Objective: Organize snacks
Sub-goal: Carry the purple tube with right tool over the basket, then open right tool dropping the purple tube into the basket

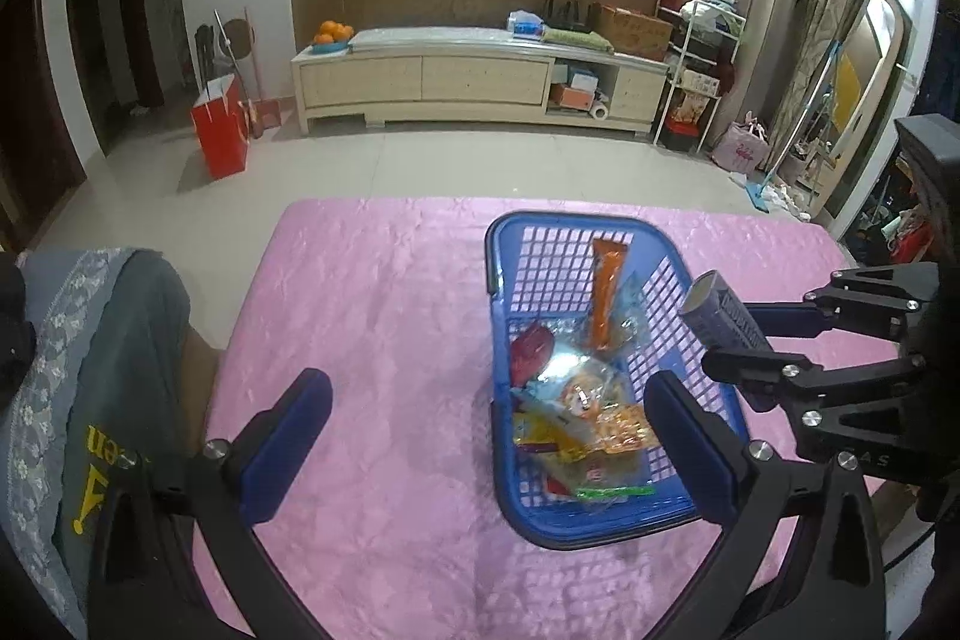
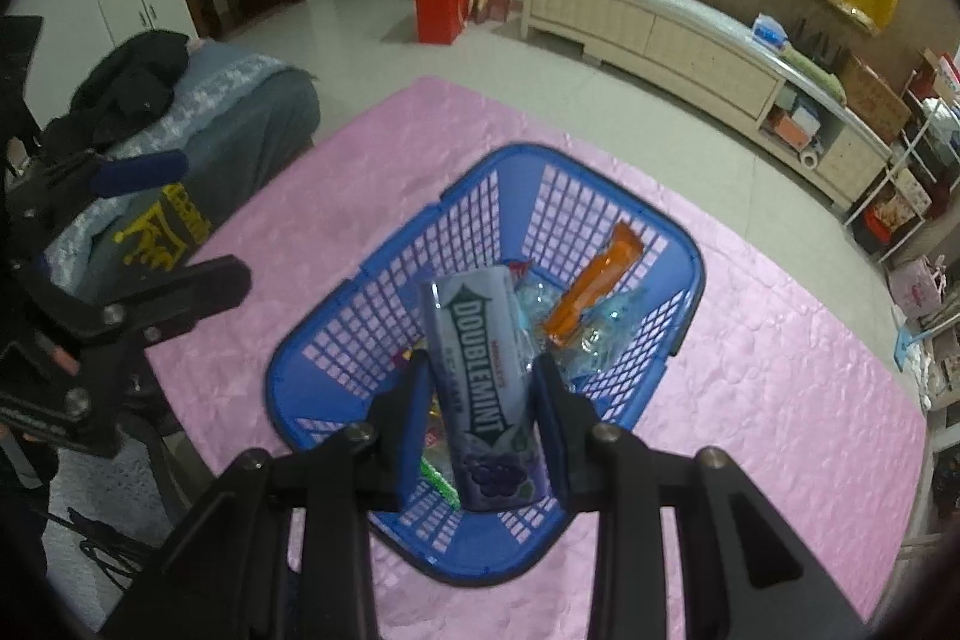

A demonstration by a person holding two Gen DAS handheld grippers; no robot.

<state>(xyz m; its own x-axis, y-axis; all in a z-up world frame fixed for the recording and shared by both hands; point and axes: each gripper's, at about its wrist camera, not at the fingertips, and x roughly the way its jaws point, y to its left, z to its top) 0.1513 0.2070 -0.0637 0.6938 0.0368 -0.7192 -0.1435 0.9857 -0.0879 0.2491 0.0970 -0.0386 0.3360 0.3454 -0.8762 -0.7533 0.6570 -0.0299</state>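
A blue plastic basket (image 1: 498,244) (image 2: 690,244) stands on the pink tablecloth and holds several snack packets, among them an orange stick pack (image 1: 607,292) (image 2: 591,292). My right gripper (image 2: 480,388) is shut on a grey-purple Doublemint gum pack (image 2: 480,370) and holds it above the basket; it also shows in the left wrist view (image 1: 723,319), above the basket's right rim. My left gripper (image 1: 486,412) is open and empty, low over the cloth at the basket's near left side.
The pink-covered table (image 1: 372,316) has a grey cushioned seat (image 1: 108,340) at its left. A long TV cabinet (image 1: 480,76) and a red paper bag (image 1: 219,133) stand on the floor beyond. Shelves and clutter stand at the right.
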